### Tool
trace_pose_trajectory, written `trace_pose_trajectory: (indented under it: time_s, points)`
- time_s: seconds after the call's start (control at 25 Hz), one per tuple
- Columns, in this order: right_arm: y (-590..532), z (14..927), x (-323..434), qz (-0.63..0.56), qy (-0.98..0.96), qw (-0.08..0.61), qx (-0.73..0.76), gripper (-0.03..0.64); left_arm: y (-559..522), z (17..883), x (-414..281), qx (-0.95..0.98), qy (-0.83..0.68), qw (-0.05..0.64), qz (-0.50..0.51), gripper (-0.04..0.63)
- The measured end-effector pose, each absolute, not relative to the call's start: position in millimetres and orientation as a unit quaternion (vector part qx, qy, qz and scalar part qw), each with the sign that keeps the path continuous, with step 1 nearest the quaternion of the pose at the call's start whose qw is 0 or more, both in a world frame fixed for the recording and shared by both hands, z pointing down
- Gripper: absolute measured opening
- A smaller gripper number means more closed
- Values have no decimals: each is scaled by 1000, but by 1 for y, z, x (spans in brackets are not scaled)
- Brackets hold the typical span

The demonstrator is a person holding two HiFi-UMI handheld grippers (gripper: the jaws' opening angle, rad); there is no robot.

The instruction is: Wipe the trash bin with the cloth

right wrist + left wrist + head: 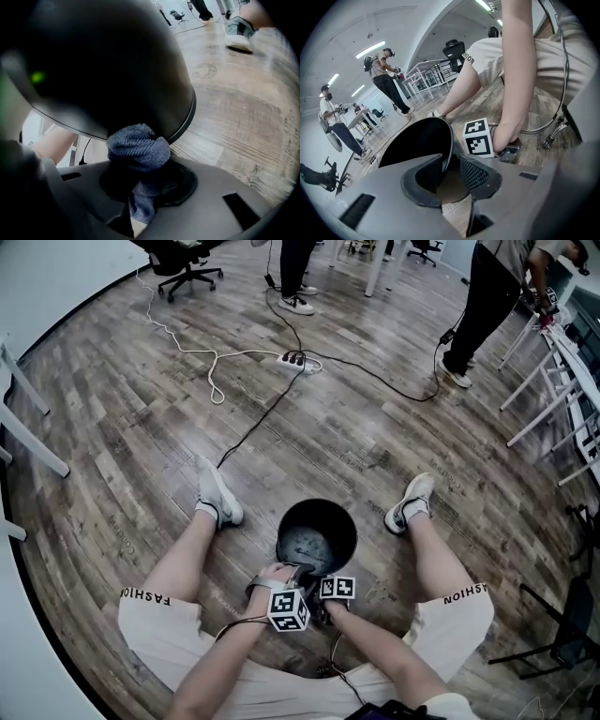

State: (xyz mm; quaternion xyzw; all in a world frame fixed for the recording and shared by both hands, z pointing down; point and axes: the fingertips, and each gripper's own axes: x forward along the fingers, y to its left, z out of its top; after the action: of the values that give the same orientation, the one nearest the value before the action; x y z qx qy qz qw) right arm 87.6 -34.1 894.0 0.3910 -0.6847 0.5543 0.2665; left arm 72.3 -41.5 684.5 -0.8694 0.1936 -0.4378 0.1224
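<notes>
Head view: the bin [323, 521] stands on the floor [122, 446] between the seated person's knees. Its round mouth faces up toward the camera, so its long axis runs roughly upright; a slight tilt cannot be ruled out.

It looks like a light, stiff, thin-walled shell with a smooth dark skin, so it would likely skid or tip under a sideways wipe. The rim is the sensible place to hold it, and the left gripper [298, 570] is there. In the left gripper view its jaws straddle the rim of the bin [417, 140], one inside and one outside, and the left gripper [450, 176] appears to pinch the wall.

The cloth [138, 150] is soft blue-grey towelling, bunched into a wad. The right gripper [140, 187] has its jaws clamped on it, and the wad touches the bin's outer wall [117, 61] just under the rim. In the head view the right gripper [321, 582] sits at the bin's near side, close beside the left.

Farther out are the person's shoes [217, 495], a power strip [298, 360] with trailing cables, and people [478, 315] standing well apart.
</notes>
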Motion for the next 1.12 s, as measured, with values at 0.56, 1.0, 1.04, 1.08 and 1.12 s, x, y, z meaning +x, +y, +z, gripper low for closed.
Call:
trace_pose_trajectory:
  time_s: [0.56,1.0,1.04,1.08,1.12]
  points:
    - [-7,744,112,580,-701,224,348,89,-49,690,34,-845,157,200,-470,166]
    - [-15,653,96,491,-785,208,315,89,-52,690,35,-856,155,189,-456,166]
    - [-16,653,91,490,-788,210,309,89,-52,690,34,-856,154,188,-456,164]
    - [-16,655,86,488,-790,213,303,89,-52,690,34,-857,154,185,-456,164]
    - [-17,656,82,486,-792,219,299,89,-51,691,33,-857,153,183,-457,166]
